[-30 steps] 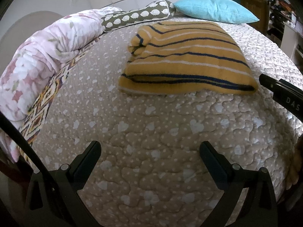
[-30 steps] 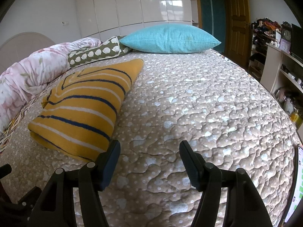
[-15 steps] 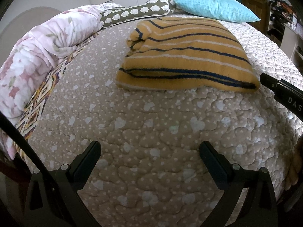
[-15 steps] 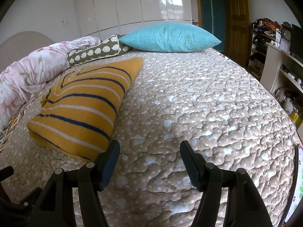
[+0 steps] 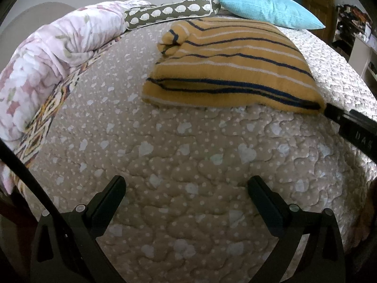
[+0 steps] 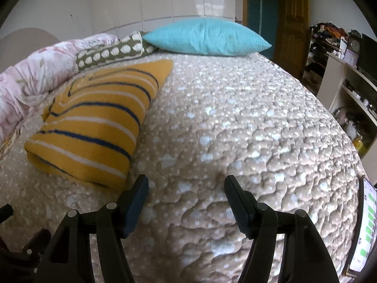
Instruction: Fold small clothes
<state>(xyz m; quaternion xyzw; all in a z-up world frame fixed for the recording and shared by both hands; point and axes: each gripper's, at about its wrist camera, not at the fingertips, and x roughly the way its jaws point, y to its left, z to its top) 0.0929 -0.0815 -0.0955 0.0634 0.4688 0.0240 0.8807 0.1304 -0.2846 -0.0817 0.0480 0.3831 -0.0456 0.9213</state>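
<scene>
A yellow garment with navy and white stripes [image 5: 231,66] lies folded on the beige quilted bed [image 5: 188,165]. It also shows in the right wrist view [image 6: 94,122], to the left of centre. My left gripper [image 5: 186,186] is open and empty over bare quilt, short of the garment's near edge. My right gripper [image 6: 186,186] is open and empty, its left finger close to the garment's near right corner. A right gripper finger [image 5: 353,127] shows at the right edge of the left wrist view, its tip by that same corner.
A floral duvet [image 5: 47,54] is bunched along the bed's left side. A green spotted bolster [image 5: 169,11] and a turquoise pillow [image 6: 205,37] lie at the far end. Shelves with clutter [image 6: 346,75] and a wooden door stand to the right. A phone [image 6: 365,224] lies at the bed's right edge.
Both grippers have moved forward, closer to the folded garment, which now looms larger in both views. The jaws stay open and the garment has not moved.
</scene>
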